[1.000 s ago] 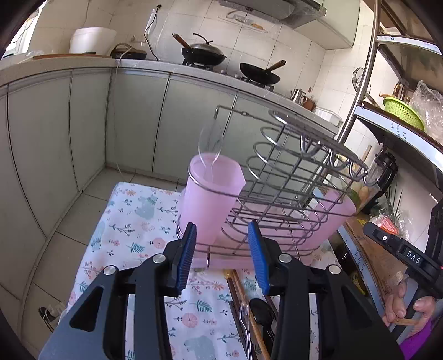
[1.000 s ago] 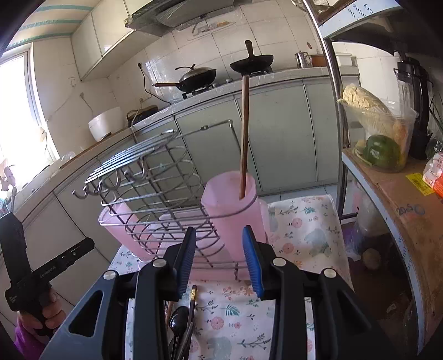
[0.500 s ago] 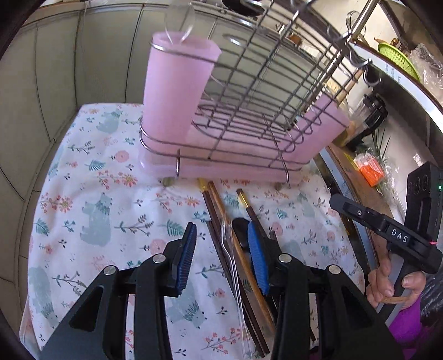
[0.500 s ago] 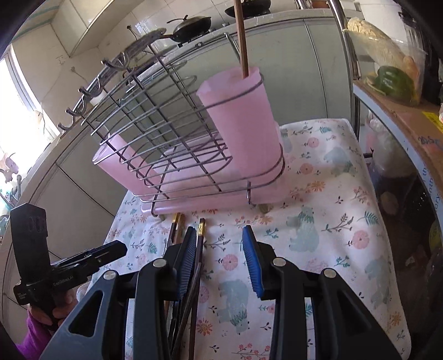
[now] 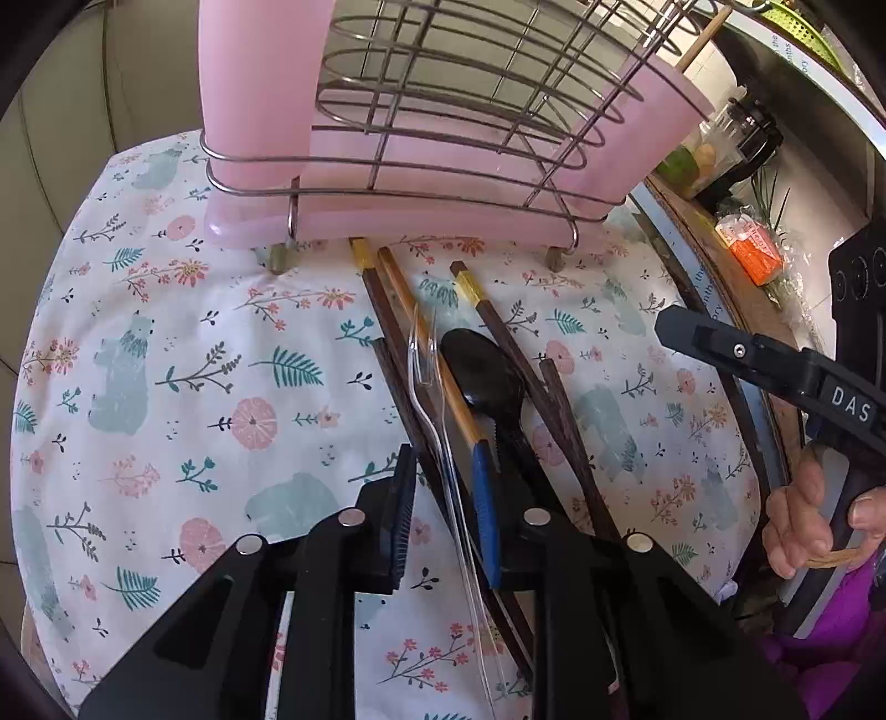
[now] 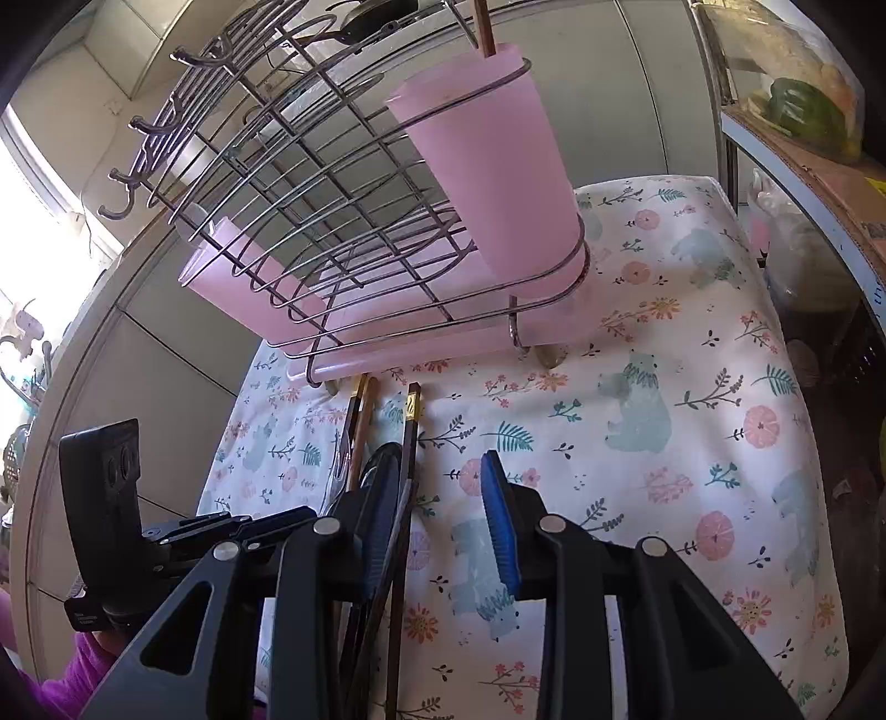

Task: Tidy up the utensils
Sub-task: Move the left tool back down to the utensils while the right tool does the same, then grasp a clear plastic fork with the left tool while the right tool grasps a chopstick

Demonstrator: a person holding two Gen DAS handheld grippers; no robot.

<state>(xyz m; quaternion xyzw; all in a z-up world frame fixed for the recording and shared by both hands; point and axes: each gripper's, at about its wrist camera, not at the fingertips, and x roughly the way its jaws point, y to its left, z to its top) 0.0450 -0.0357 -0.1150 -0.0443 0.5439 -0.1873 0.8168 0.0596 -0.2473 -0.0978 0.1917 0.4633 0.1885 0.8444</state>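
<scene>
Most utensils still lie loose on the cloth [image 5: 166,343] before the rack [image 5: 443,138]: chopsticks [image 5: 498,327], a black spoon [image 5: 482,376], a clear fork [image 5: 423,354]. One stick [image 6: 487,27] stands in the right cup [image 6: 498,166]. Your left gripper [image 5: 443,498] has just been closing around the fork's handle, jaws narrow, grip unconfirmed. Your right gripper [image 6: 443,526] hangs half open, one chopstick inside its jaws, nothing gripped.

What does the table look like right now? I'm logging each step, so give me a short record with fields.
surface: floral cloth
rack: wire rack with pink cups
loose utensils: chopsticks, clear fork, black spoon, lying together before the rack
left gripper: jaws just closing around fork and a chopstick, no firm grip visible
right gripper: jaws just closing slightly, open, one dark chopstick between them
</scene>
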